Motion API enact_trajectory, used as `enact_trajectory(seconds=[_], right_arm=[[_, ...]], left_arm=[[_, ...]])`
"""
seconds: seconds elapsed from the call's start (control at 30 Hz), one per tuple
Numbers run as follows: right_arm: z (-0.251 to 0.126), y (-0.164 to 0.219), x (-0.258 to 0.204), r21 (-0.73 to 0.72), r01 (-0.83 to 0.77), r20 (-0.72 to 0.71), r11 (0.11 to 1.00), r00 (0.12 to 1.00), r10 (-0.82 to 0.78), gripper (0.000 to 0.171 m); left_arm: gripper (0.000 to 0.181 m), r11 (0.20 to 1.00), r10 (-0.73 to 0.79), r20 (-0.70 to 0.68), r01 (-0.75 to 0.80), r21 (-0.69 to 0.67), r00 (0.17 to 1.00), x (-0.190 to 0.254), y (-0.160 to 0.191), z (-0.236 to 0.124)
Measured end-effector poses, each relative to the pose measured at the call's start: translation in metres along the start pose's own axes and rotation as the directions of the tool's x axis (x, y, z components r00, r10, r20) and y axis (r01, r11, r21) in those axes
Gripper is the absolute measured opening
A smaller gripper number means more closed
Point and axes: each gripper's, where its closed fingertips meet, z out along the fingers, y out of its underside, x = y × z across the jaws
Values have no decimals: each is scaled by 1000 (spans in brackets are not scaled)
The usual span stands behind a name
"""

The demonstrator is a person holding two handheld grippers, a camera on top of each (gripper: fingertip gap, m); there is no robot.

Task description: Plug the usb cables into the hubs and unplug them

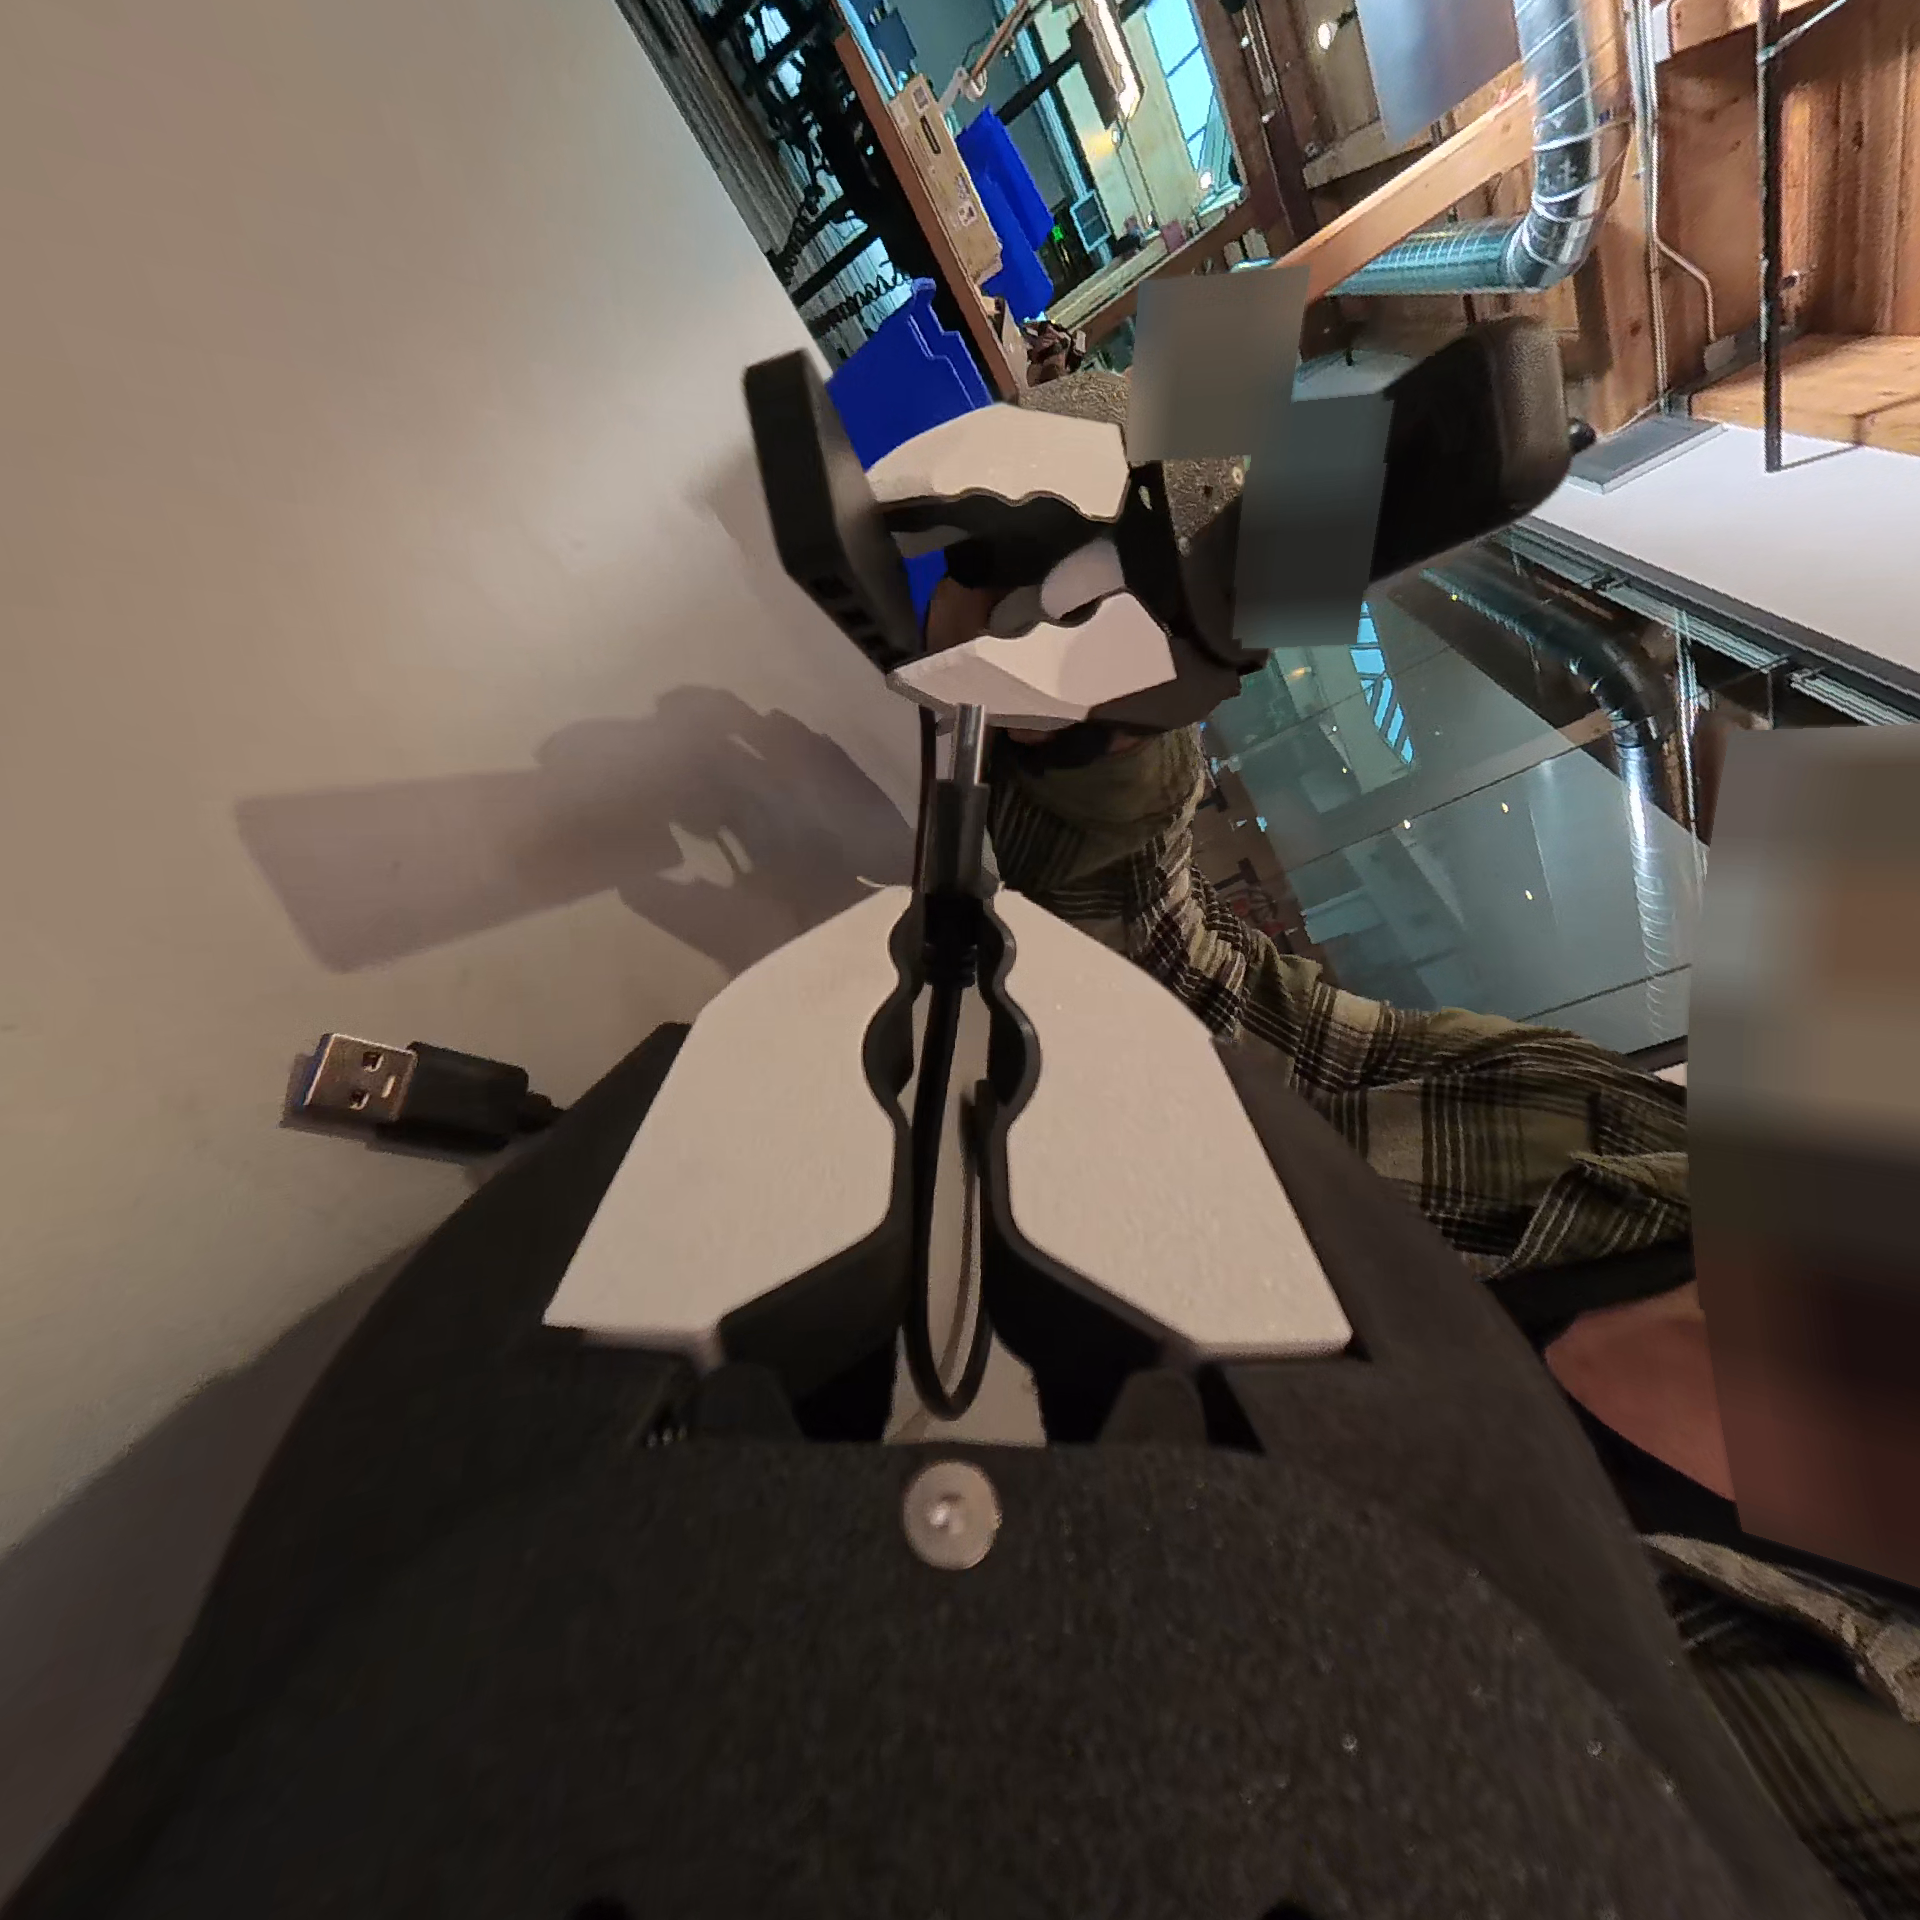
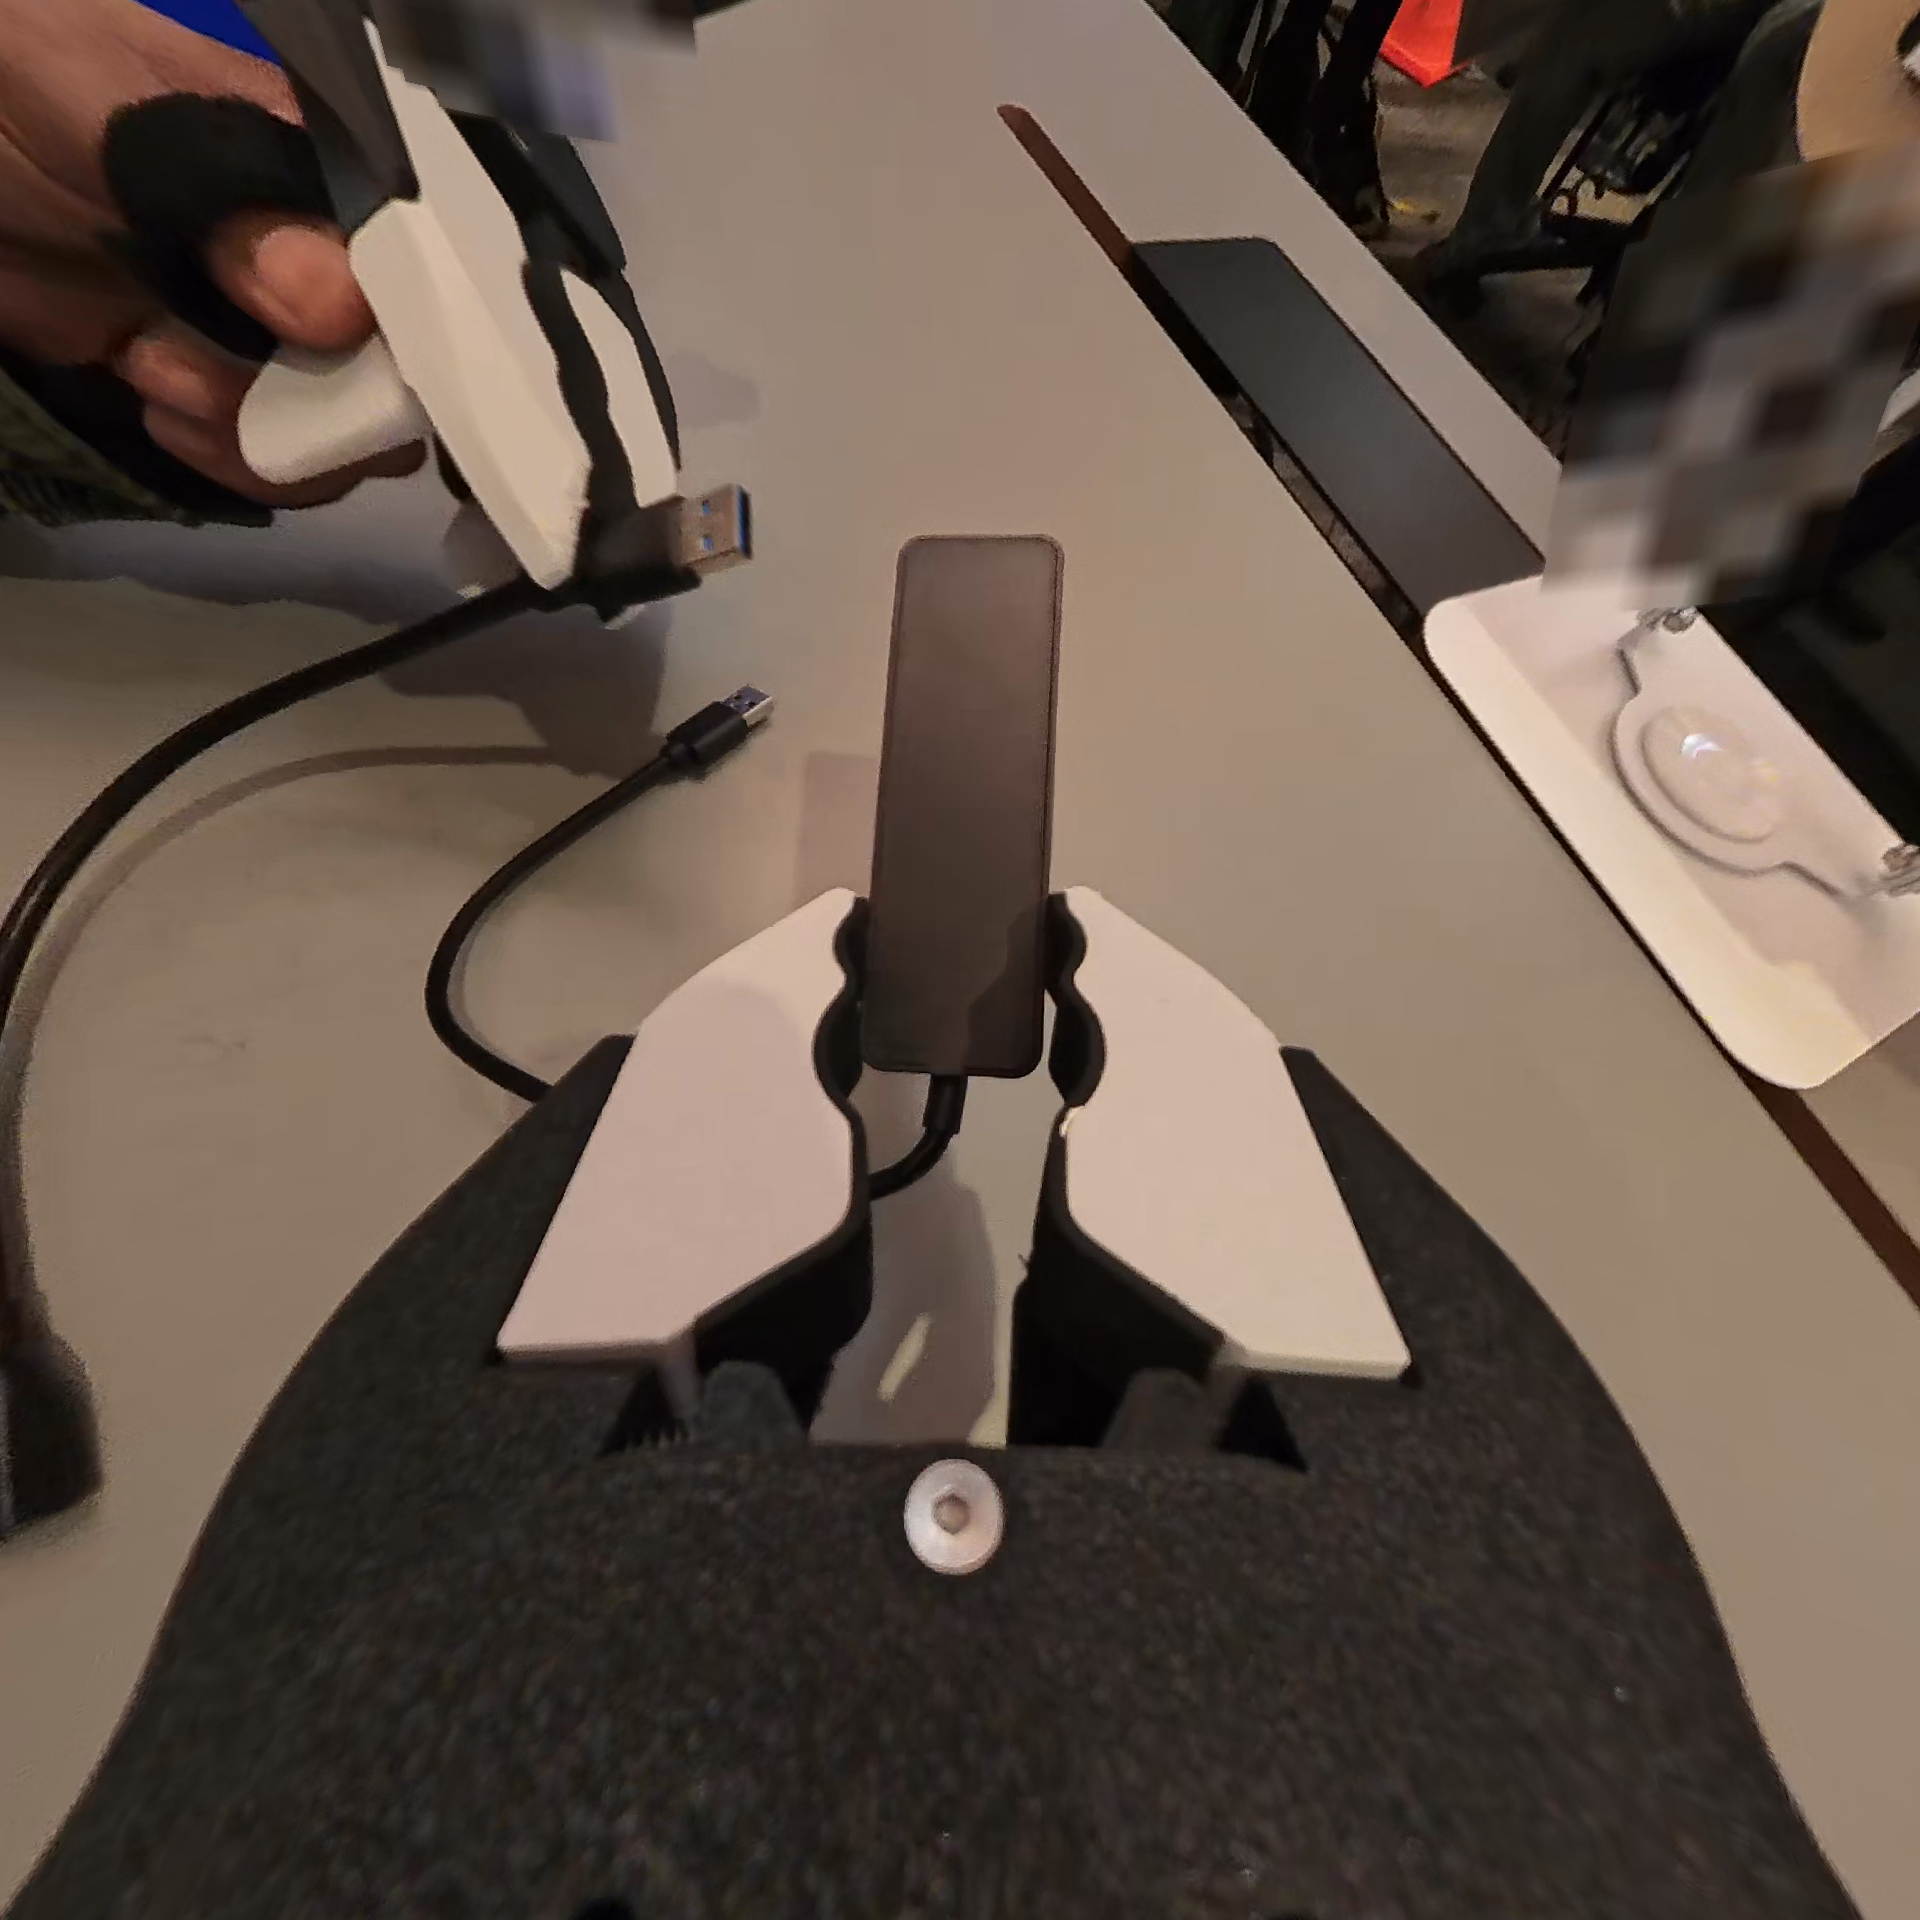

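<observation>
Your right gripper (image 2: 956, 961) clamps the hub (image 2: 961, 800); your left gripper (image 2: 613, 520) pinches a usb plug (image 2: 707, 530). Next, align plug with a side port.

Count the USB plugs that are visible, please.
2: one USB plug held in the left gripper above the table; another plug lying loose left of the hub.

We see a slim dark hub (image 2: 961, 800) held level above the grey table (image 2: 1195, 623), its own black cord ending in a loose plug (image 2: 727, 722) lying on the tabletop. A second black USB cable's plug (image 2: 691, 540) hangs lifted just left of the hub's far end, its metal tip unplugged.
</observation>
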Motion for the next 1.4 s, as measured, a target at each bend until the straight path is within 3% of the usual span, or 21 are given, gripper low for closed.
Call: enact_trajectory(seconds=[0.03, 0.6, 1.4], right_arm=[[-1, -2, -1, 4, 12, 3, 1000, 1000, -12, 32], [-4, -19, -14, -16, 210, -13, 978, 978, -210, 32], [-4, -20, -13, -33, 242, -46, 970, 969, -243, 32]], left_arm=[[8, 1000, -3, 1, 3, 6, 1000, -1, -1, 0], [8, 999, -13, 40, 12, 31, 999, -6, -3, -2], [8, 998, -31, 25, 30, 53, 999, -4, -5, -1]])
